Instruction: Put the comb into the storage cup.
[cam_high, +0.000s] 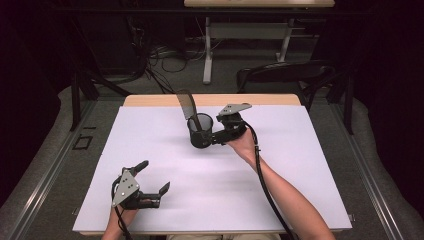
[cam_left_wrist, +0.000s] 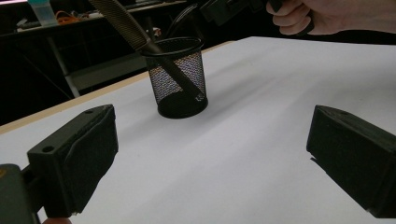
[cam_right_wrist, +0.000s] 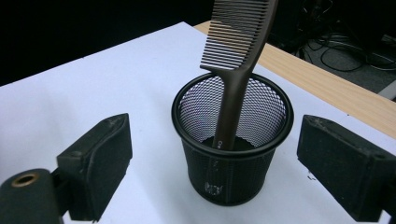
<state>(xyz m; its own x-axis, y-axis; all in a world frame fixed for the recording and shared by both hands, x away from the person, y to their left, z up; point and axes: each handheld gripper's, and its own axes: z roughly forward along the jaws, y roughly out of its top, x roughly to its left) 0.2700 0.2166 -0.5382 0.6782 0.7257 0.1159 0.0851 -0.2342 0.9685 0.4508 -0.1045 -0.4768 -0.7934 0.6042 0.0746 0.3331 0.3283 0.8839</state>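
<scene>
A black mesh cup (cam_high: 200, 131) stands near the middle of the white table, with a dark brown comb (cam_high: 188, 106) standing handle-down in it and leaning toward the far left. In the right gripper view the cup (cam_right_wrist: 232, 154) sits between my right gripper's (cam_right_wrist: 212, 163) spread jaws, which do not touch it; the comb (cam_right_wrist: 238, 56) leans on the rim. My right gripper (cam_high: 215, 137) is just right of the cup, open. My left gripper (cam_high: 154, 176) rests at the near left, open and holding nothing; in its view (cam_left_wrist: 210, 154) the cup (cam_left_wrist: 179, 77) stands farther off.
The white sheet (cam_high: 300, 165) covers the table, with a wooden edge (cam_high: 150, 100) at the far side. A black chair (cam_high: 285, 75) and a desk frame with cables stand beyond the table. A cable trails from the right gripper along the forearm.
</scene>
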